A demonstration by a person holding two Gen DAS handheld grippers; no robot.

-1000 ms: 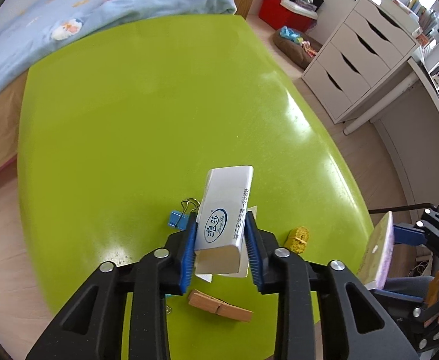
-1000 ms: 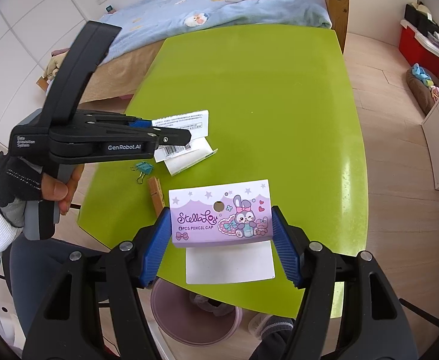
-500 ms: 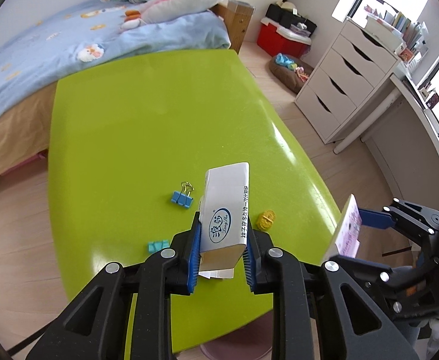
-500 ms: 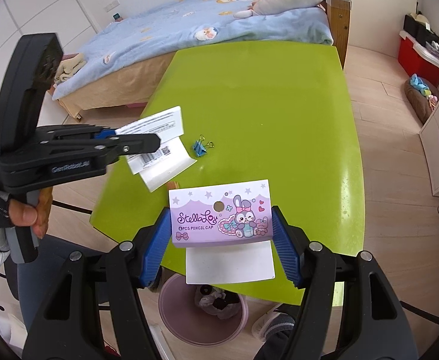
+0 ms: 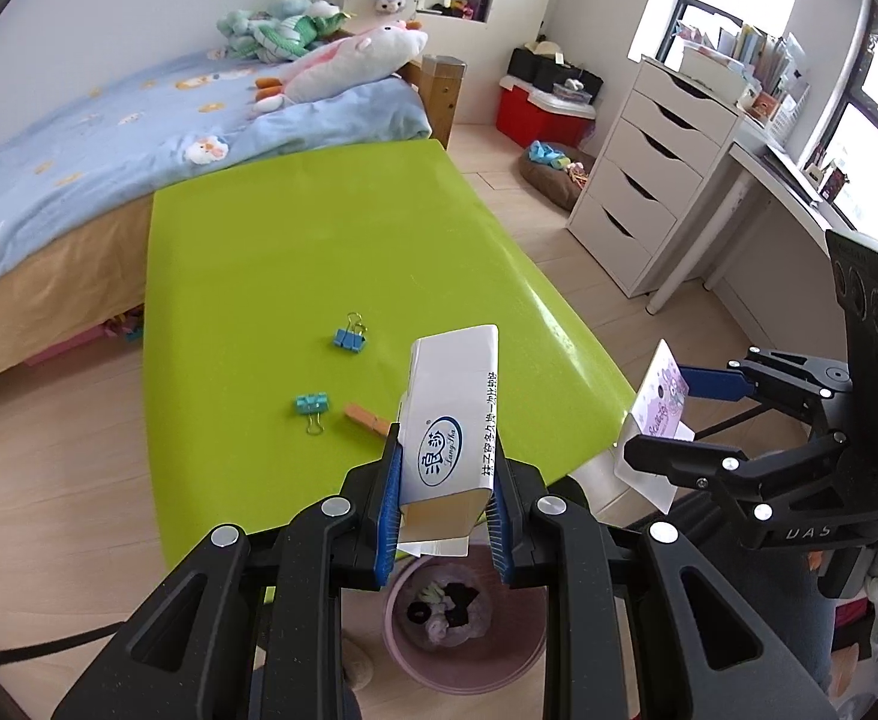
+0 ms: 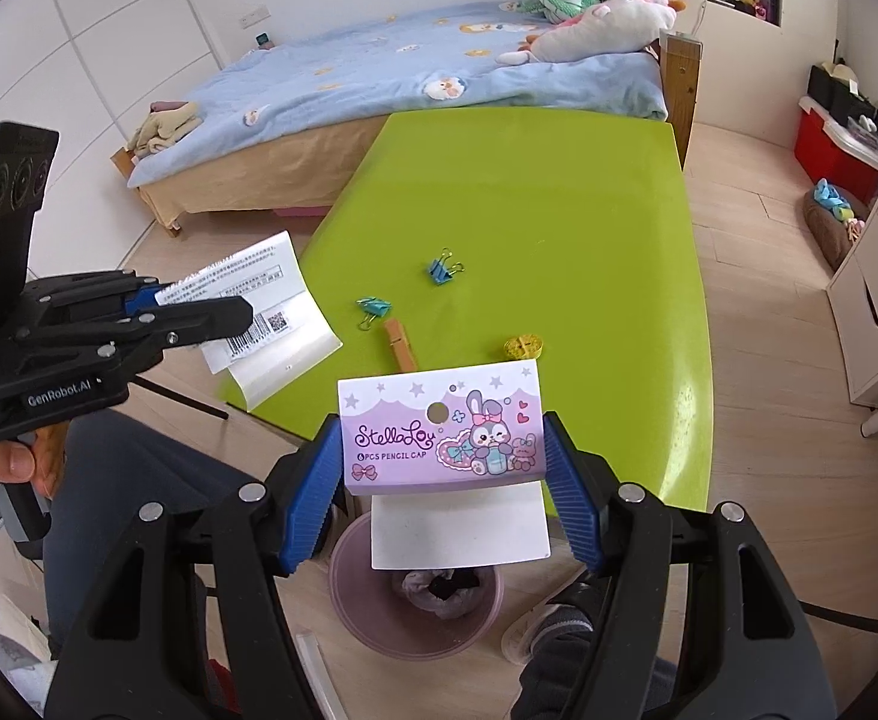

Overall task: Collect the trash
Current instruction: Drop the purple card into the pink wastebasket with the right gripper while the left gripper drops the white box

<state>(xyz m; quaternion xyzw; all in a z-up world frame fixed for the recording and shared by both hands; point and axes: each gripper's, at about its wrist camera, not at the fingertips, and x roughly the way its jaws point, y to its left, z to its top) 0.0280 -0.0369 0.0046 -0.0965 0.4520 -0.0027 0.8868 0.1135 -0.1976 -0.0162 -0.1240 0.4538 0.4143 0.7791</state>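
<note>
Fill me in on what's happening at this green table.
A person is clearing trash with two handheld grippers. The left gripper is shut on a white wrapper, and the right gripper is shut on a purple pencil-cap card. Both are held above the pink bin on the floor by the table's near edge. Two blue binder clips, a wooden clothespin and a yellow bundle remain on the table.

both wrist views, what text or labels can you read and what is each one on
"StellaLou" and "6 PCS PENCIL CAP": purple card in the right gripper.
"Lang Sha": white packet in the left gripper; its Chinese print, barcode and QR code are too small.
"GenRobot.AI": left gripper's side.
"UAS": right gripper's side, cut off.
</note>
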